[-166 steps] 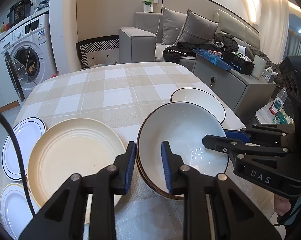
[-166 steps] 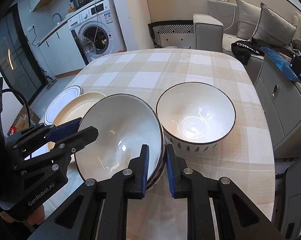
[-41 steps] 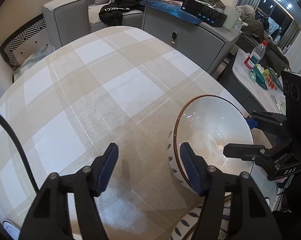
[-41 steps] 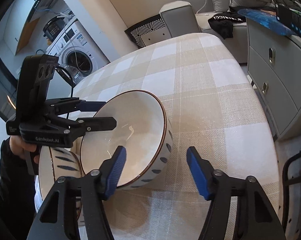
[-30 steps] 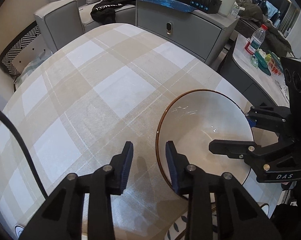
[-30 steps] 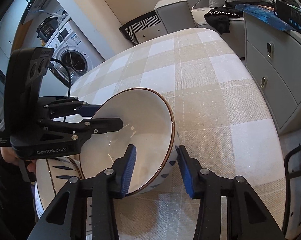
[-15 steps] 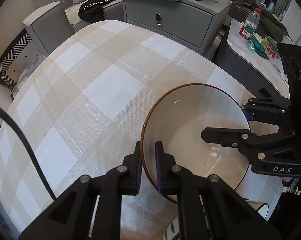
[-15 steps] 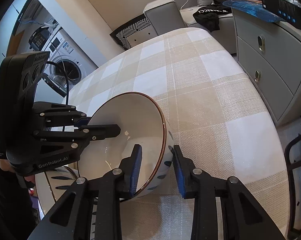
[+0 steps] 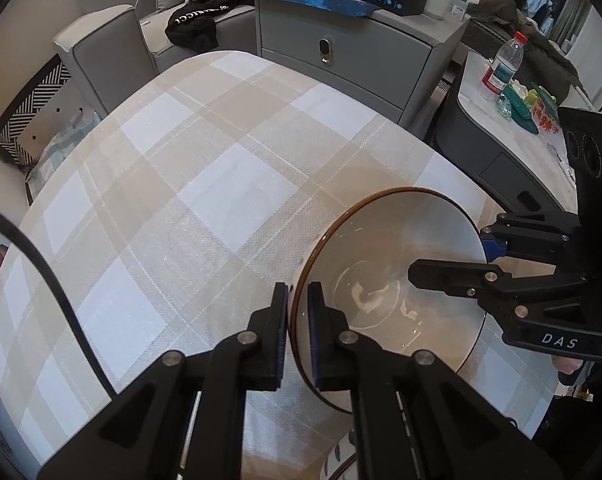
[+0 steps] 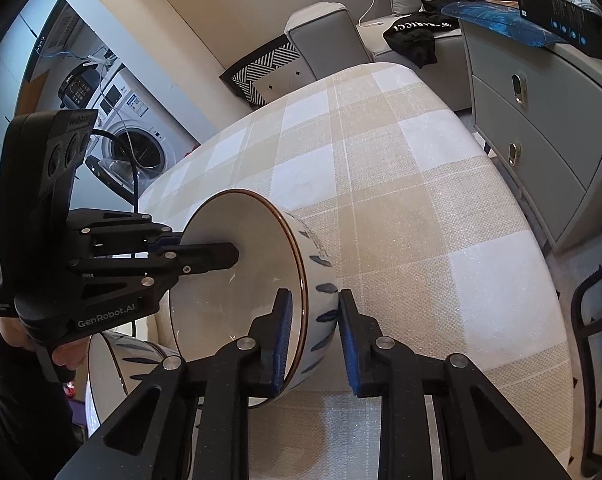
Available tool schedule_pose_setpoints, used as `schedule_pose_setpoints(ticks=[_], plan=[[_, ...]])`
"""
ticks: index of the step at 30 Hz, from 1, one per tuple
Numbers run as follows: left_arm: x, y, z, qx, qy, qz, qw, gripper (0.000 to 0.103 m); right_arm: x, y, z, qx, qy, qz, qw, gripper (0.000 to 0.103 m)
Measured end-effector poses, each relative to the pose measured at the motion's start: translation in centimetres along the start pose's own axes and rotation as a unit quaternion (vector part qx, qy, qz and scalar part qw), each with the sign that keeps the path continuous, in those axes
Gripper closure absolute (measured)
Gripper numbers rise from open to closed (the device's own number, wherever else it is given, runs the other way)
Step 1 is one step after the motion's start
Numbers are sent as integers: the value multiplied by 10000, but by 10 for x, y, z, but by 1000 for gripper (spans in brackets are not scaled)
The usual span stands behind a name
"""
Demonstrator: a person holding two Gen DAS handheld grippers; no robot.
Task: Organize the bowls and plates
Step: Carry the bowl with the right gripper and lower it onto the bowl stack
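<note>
A white bowl point(image 9: 393, 288) with a brown rim and blue leaf marks is held tilted above the checked tablecloth point(image 9: 189, 184). My left gripper point(image 9: 297, 300) is shut on its near rim. My right gripper point(image 10: 313, 312) is shut on the opposite wall of the same bowl point(image 10: 237, 280), one finger inside and one outside. In the left wrist view the right gripper point(image 9: 453, 270) reaches in from the right. A second bowl point(image 10: 113, 364) with the same blue marks sits below, at the table's near corner.
A grey cabinet point(image 9: 341, 56) and sofa point(image 9: 113, 40) stand past the table's far edge. A side table with a water bottle point(image 9: 503, 66) is at the right. A washing machine point(image 10: 137, 140) is at the far left.
Both grippers closed on the bowl's rim from either side, then lifted and tilted it off the table.
</note>
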State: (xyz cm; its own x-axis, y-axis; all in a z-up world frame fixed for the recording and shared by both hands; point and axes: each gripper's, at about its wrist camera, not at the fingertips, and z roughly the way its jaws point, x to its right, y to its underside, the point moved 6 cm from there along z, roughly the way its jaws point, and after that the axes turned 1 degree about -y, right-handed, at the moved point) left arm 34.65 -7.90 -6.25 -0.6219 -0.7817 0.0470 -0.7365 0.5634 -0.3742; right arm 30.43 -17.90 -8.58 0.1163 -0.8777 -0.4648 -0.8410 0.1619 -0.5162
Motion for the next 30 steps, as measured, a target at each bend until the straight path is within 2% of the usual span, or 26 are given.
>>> schedule_pose_setpoints(ticks=[4,12,18,22,27,30], plan=[[0,2,3,-108,134,8,9999,96,4,1,1,-59,-48,9,10000,81],[2,12,11,-290,331,-7,9990,87,4,4,1,-135,-122,43,9998,80],[4,14,13,-311,408,2,9987,91,5,4,1,-164,-201,193,9995,80],[-1,11,7,-213,489,-233,9983,93,4,3,1,-142,-186,273,9994,84],[-1,6,-3,-90,409,-233,9989,93,1,0,-2,-93,-207,283,9993,85],[-1,5,-5,-57,511,-262,9983,93,4,-1,-7,-48,-268,351,9990,85]])
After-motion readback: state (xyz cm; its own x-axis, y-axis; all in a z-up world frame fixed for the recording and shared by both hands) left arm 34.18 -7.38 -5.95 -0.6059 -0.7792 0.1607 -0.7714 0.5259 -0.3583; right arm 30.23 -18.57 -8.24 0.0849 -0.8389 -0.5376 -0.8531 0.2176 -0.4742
